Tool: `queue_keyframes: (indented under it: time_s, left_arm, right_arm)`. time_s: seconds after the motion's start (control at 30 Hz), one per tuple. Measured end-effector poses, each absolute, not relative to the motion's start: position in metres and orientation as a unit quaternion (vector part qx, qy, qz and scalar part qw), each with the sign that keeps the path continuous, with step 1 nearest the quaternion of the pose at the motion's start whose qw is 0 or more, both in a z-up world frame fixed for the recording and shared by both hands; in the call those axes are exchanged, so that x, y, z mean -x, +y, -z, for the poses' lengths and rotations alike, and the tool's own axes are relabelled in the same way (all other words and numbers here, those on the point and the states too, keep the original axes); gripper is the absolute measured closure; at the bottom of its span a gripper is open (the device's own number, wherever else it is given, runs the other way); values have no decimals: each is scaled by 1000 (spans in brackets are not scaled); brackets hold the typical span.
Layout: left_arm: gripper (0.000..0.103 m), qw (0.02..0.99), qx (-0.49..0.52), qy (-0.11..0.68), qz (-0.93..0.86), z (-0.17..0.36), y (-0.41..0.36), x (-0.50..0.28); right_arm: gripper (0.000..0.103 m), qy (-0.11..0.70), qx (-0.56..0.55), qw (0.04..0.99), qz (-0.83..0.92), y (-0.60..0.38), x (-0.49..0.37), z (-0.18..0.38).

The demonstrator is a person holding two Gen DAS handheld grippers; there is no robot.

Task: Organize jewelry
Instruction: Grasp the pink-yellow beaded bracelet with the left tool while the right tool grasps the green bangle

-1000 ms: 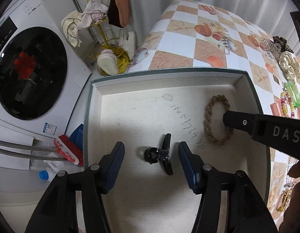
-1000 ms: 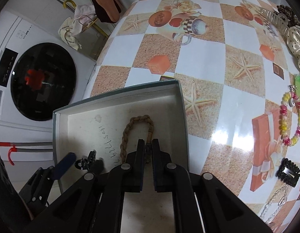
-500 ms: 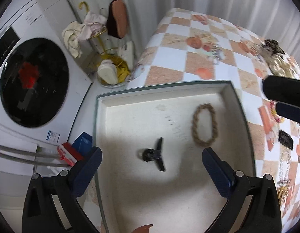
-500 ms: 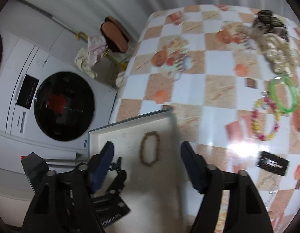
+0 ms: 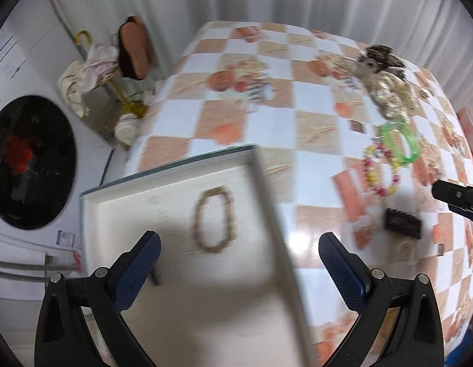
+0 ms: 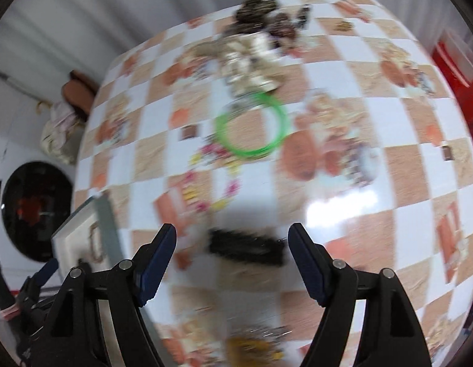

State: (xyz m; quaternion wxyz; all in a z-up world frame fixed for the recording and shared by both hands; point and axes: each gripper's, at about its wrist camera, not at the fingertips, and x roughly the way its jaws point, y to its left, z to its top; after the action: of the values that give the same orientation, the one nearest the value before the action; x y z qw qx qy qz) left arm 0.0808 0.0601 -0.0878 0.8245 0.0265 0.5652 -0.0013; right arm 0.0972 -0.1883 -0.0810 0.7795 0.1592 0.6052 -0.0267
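Left gripper [image 5: 239, 263]: jaws wide, empty, over the white tray [image 5: 92, 211]. Braided bracelet [image 5: 213, 218]: lying in tray, far side. Right gripper [image 6: 232, 255]: jaws wide, empty, black hair clip [image 6: 245, 246] on the table between its fingers. Green bangle [image 6: 251, 125] and beaded bracelet [image 6: 210, 180]: on checkered tablecloth [image 6: 389, 168], farther off.

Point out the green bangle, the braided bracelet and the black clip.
green bangle [image 6: 251, 125]: right wrist view, lower rim of the ring.
braided bracelet [image 5: 197, 223]: left wrist view, left strand, inside the box.
black clip [image 6: 245, 246]: right wrist view, middle of its body.
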Motion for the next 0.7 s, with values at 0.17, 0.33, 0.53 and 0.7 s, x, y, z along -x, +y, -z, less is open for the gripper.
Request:
queue_keyframes:
  time_s: [0.17, 0.33, 0.53, 0.7]
  left_arm:
    - [0, 820, -31, 571, 17, 84, 18, -96]
    - [0, 813, -34, 580, 20, 89, -12, -109]
    - [0, 805, -44, 592, 13, 104, -37, -126]
    - [0, 798, -34, 602, -2, 116, -44, -138]
  right_arm:
    - [25, 604, -156, 780, 35, -221, -110, 83]
    - [25, 607, -145, 781, 27, -240, -129, 87]
    - [25, 613, -125, 780, 9, -247, -149, 94]
    - [25, 619, -115, 777, -2, -250, -161, 102]
